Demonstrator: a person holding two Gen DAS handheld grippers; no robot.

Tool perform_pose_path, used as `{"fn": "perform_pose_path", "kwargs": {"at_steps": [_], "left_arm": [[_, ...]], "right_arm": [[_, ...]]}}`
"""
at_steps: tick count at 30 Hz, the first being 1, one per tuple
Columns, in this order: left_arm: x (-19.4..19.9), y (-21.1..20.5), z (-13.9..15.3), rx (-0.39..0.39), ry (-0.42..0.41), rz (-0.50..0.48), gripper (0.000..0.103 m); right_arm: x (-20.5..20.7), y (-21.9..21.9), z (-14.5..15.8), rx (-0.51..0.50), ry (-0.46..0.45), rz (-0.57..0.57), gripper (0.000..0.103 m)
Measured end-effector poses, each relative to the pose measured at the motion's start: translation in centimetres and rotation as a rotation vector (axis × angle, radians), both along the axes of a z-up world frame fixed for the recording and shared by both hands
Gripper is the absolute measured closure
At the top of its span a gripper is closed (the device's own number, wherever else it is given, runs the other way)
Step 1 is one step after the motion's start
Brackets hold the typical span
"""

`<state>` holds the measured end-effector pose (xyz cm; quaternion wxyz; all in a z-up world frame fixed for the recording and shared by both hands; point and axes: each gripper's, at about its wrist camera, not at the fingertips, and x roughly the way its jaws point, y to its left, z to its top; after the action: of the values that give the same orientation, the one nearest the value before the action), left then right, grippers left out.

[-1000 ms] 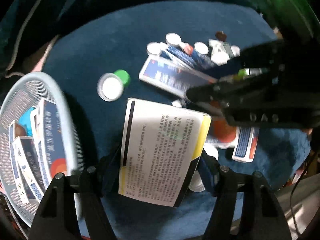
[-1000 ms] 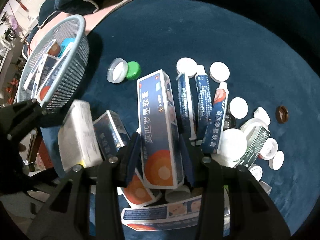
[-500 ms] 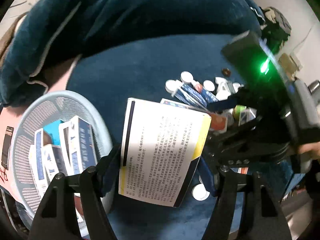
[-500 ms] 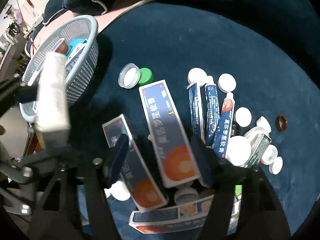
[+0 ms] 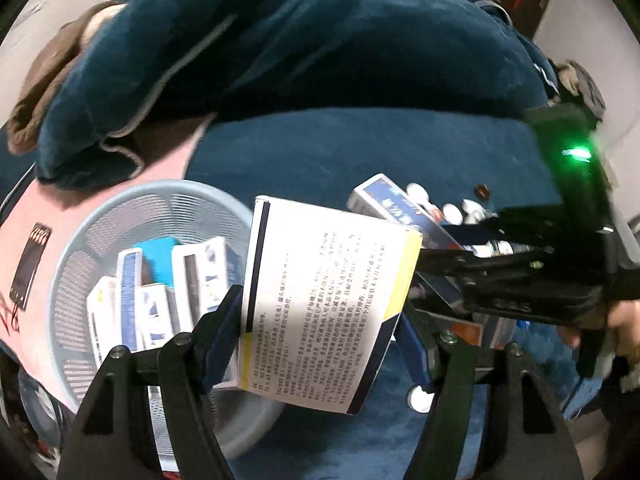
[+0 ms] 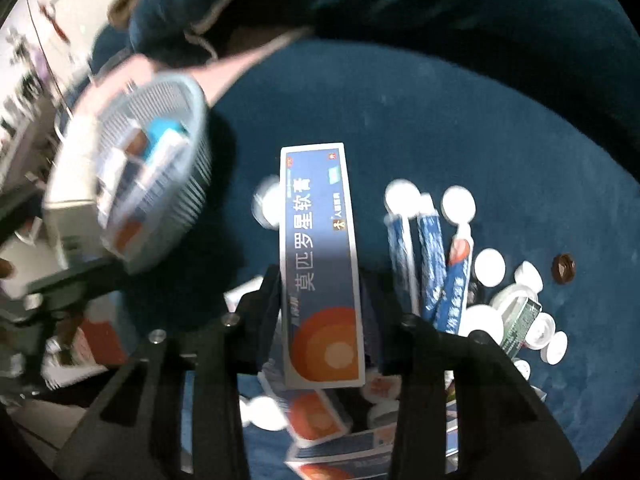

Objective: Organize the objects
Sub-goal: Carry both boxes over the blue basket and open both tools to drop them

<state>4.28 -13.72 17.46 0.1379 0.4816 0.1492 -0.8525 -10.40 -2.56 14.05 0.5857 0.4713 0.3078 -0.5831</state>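
Note:
My left gripper is shut on a white box with black print and yellow edges and holds it up beside the pale blue mesh basket, which holds several blue and white boxes. My right gripper is shut on a long blue box with an orange circle and holds it above the pile. That box and the right gripper show in the left wrist view, right of the white box. The basket shows at the left of the right wrist view.
Blue tubes, white caps, a brown cap and more blue and orange boxes lie on the dark blue cloth. A bunched blue blanket lies behind. A pink surface lies under the basket.
My left gripper has lifted the white box and carried it left toward the basket. My right gripper closed on the long blue box and lifted it off the pile.

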Motion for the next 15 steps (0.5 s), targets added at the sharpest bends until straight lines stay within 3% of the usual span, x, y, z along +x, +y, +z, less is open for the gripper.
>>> {"fn": "perform_pose_path", "kwargs": {"at_steps": [11,15], "left_arm": [[5.1,-7.9,4.4,-0.099,0.038,0.267,0.031],[6.6,-10.1,4.9,-0.137,0.012,0.331,0.031]], "right_arm": [[5.1,-1.7,4.8,-0.144,-0.168,-0.039,0.065],[7.2,-3.0,5.5,-0.183,-0.227,-0.05,0.065]]}}
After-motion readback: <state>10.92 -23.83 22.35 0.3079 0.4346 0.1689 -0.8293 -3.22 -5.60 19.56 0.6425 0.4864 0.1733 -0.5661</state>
